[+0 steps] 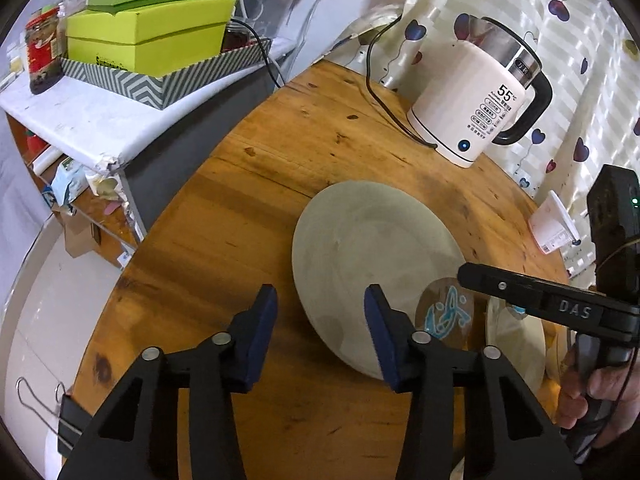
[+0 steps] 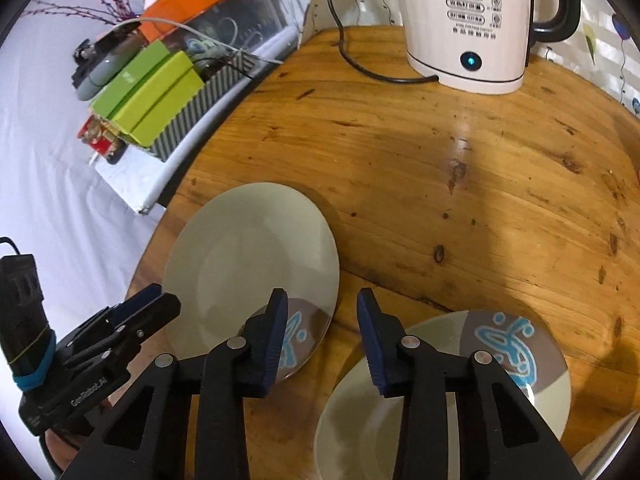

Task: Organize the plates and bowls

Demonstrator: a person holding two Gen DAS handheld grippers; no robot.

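Note:
Two pale green plates with a brown patch and a blue drawing lie on a round wooden table (image 1: 280, 168). The left plate (image 1: 372, 268) (image 2: 248, 264) lies near the table's left edge. The right plate (image 2: 440, 392) (image 1: 520, 344) lies nearer to me. My left gripper (image 1: 320, 320) is open and empty, its fingers straddling the left plate's near rim; it also shows in the right wrist view (image 2: 148, 300). My right gripper (image 2: 322, 328) is open and empty, hovering between the two plates; it shows in the left wrist view (image 1: 520, 292) from the side.
A white electric kettle (image 1: 476, 96) (image 2: 468, 24) with a black cord (image 1: 384, 96) stands at the table's far side. A white shelf (image 1: 100, 120) with green boxes (image 1: 148, 36) and a jar (image 1: 42, 52) stands left of the table. A small pink-white carton (image 1: 554, 224) lies at the right edge.

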